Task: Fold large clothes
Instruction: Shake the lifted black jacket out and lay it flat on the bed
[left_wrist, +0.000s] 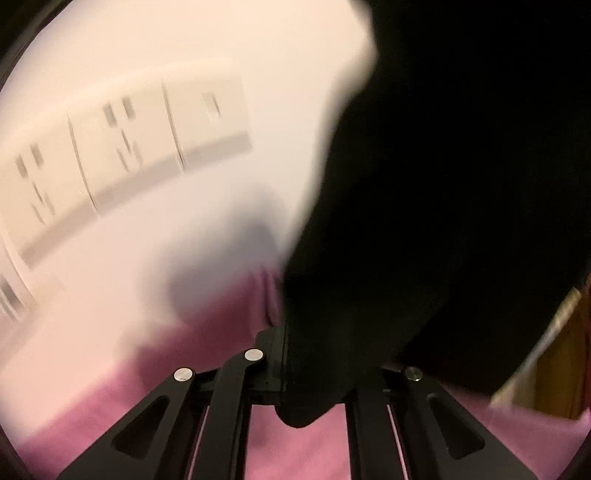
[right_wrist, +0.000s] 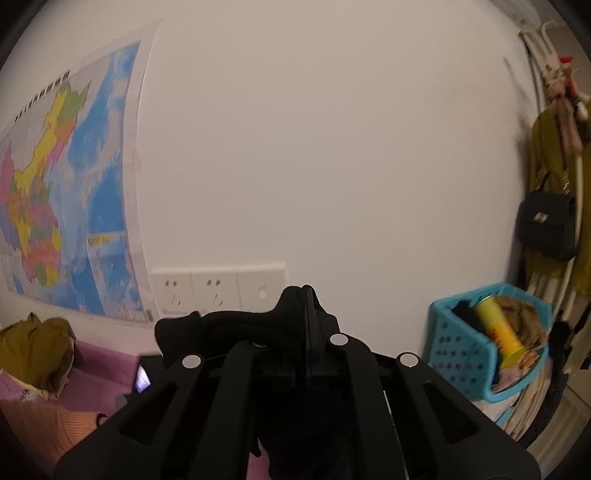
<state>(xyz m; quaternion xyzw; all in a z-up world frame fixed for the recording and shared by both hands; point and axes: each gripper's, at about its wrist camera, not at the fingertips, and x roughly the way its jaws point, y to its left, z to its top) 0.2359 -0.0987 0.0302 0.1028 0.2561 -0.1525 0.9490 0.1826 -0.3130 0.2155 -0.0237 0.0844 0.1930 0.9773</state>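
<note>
A large black garment (left_wrist: 443, 184) hangs up and to the right in the blurred left wrist view, filling the right half. My left gripper (left_wrist: 286, 341) is shut on a bunched edge of it above the pink bedsheet (left_wrist: 303, 454). In the right wrist view my right gripper (right_wrist: 308, 299) is raised toward the white wall, its jaws pressed together. Another part of the black garment (right_wrist: 221, 326) is pinched there and drapes over the left finger and down under the gripper.
Wall sockets (right_wrist: 218, 290) and a coloured map (right_wrist: 66, 192) are straight ahead. A blue basket (right_wrist: 465, 354) holding a yellow tube stands at the right, beside a coat rack with a black bag (right_wrist: 548, 225). An olive garment (right_wrist: 35, 349) and an orange sleeve (right_wrist: 55, 428) lie at the left.
</note>
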